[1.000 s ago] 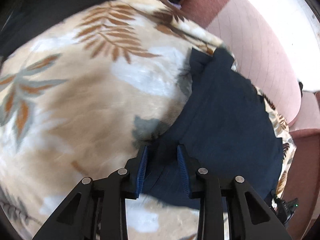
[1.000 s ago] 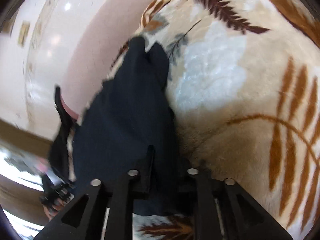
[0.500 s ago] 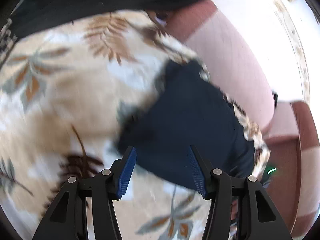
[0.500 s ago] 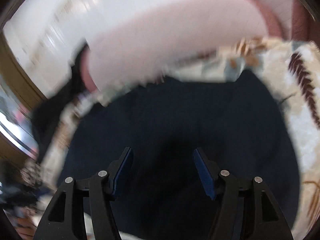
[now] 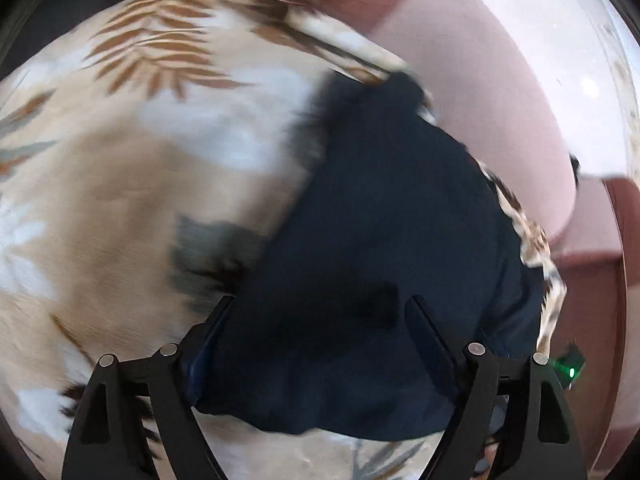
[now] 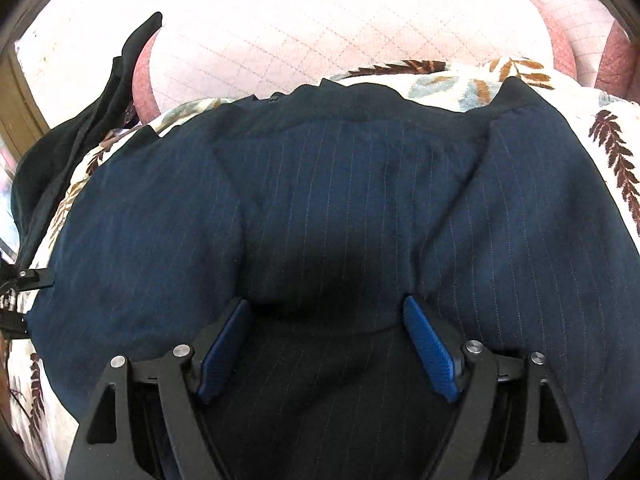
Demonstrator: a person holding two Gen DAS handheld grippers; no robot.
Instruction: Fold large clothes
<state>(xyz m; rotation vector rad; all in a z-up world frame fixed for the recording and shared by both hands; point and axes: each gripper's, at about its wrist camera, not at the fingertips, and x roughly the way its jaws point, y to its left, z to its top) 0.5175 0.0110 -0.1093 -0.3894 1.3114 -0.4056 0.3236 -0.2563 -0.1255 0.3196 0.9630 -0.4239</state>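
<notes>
Where the cloth is: the dark blue garment (image 6: 340,200) lies flat on the leaf blanket (image 5: 140,180), near the blanket's edge by the pink sofa back (image 6: 320,40).

Which way it lies from the fingers: right under and in front of both pairs. In the right view it fills the picture from side to side.

Long way of the cloth: in the right view it runs left to right, with the collar edge at the far side. In the left view it runs away from the camera, toward the sofa.

Which hand is nearer: I cannot tell; both are just over the cloth. The right gripper (image 6: 326,344) is over its middle, the left gripper (image 5: 320,340) over one near end.

Left fingers (image 5: 212,336): wide apart, they have just been opening; cloth is below them, not pinched.

Right fingers (image 6: 430,356): wide apart too, just been opening; cloth below, not pinched.

Next move, my guess: pick a new edge to grab, then fold across the short way.

Count: one blue garment, one blanket, two grippers, one black cloth (image 6: 60,152) off to the left side.
</notes>
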